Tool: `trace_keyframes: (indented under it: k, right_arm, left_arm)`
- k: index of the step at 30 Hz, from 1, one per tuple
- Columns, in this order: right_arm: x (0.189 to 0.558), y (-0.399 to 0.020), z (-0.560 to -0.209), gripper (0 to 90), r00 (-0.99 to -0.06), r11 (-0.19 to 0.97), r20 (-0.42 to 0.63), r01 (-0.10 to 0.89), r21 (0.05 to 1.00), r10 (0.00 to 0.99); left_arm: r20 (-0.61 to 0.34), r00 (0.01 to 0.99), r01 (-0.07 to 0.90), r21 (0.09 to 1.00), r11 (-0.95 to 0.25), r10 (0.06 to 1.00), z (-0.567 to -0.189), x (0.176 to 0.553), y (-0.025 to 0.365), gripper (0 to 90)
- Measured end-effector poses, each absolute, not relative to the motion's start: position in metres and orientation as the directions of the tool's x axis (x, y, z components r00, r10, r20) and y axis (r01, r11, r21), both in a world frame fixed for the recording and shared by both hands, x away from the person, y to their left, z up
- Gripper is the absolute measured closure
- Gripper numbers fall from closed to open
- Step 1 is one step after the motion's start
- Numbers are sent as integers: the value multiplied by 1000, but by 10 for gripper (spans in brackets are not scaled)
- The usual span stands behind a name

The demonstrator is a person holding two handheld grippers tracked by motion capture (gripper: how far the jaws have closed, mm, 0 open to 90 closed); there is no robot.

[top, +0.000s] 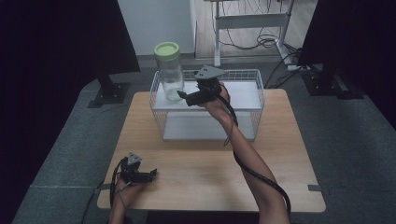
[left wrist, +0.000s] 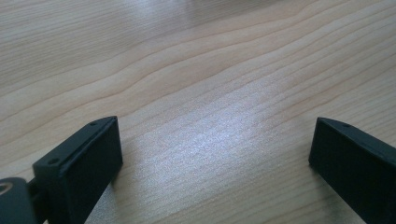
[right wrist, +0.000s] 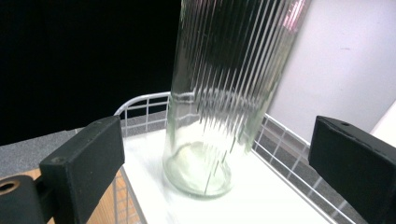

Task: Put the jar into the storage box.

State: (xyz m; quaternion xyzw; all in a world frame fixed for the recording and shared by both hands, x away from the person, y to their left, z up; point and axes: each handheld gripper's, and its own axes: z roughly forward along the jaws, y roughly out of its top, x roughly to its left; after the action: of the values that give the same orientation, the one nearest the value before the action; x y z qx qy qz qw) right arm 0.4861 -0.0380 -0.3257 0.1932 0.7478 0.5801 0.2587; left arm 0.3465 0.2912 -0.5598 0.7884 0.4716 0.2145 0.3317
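Right tongs (top: pixel 183 96): I hold these raised over the wire rack, pointed at the jar; jaws spread wide, gripping nothing. In the right gripper view the jar stands between the two jaws but farther off, touching neither.
Left tongs (top: pixel 152 174): I rest these low on the near left part of the bench; jaws spread wide, empty, bare wood between them in the left gripper view.
Bench (top: pixel 280 154): light wood top; carries the rack at its far side.
Wire rack (top: pixel 254 100): white, with a white shelf inside.
Jar (top: pixel 170 77): ribbed clear glass, pale green lid, upright on the rack's upper shelf in its far left corner, just beside the right tongs.
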Motion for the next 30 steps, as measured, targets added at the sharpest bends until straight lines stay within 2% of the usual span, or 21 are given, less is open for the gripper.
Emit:
trace_keyframes:
  k: [30]
  right_arm:
    - [439,-66,-356,41,-797,380,-281,-70,922,535]
  left_arm:
    - [26,461,602,726,-334,887,-560,346,291,25]
